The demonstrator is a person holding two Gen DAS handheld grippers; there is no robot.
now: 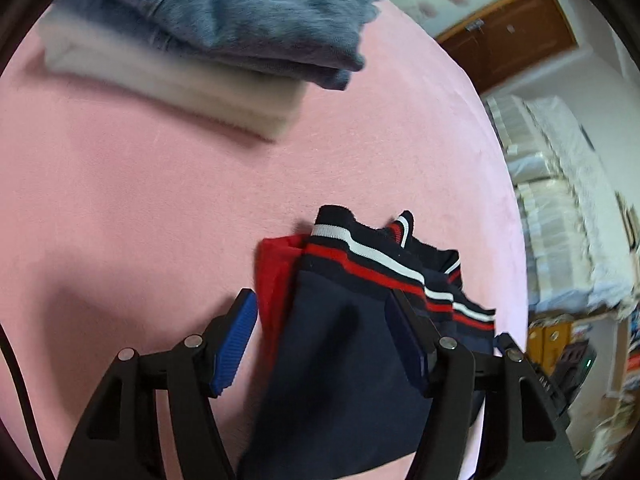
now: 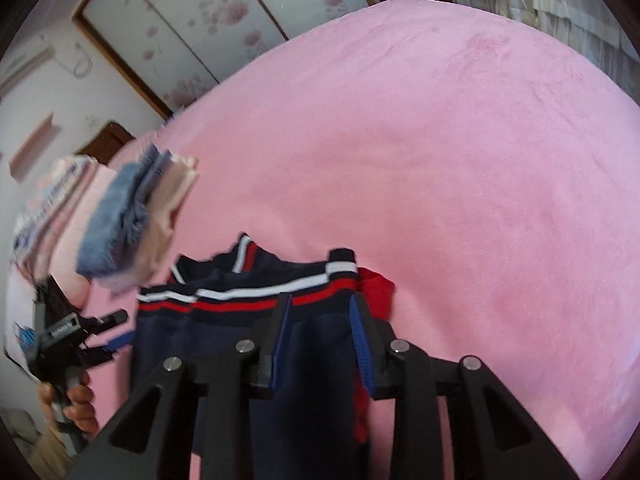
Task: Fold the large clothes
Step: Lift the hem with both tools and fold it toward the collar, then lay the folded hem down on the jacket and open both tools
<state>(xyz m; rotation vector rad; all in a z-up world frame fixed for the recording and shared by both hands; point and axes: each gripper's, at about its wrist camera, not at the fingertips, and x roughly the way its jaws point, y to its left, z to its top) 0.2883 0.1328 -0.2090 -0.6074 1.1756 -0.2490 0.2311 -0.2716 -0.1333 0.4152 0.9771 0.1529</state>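
Garment: navy top with red-and-white striped hem [image 1: 344, 344] drapes between both grippers over the pink bed [image 1: 140, 200].
Left gripper [image 1: 324, 344]: jaws apart, cloth loose between.
Right gripper [image 2: 320, 336]: parted, pads not pressing.
Axis: hem runs hand to hand.
Beyond: folded stack [image 1: 224, 40].

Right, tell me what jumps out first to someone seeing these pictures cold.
The navy garment with red and white striped trim stands out, lying on the pink bed cover between the open fingers of the left gripper, and between those of the right gripper too. Further back on the cover sits a stack of folded clothes, blue-grey on top of cream-white.
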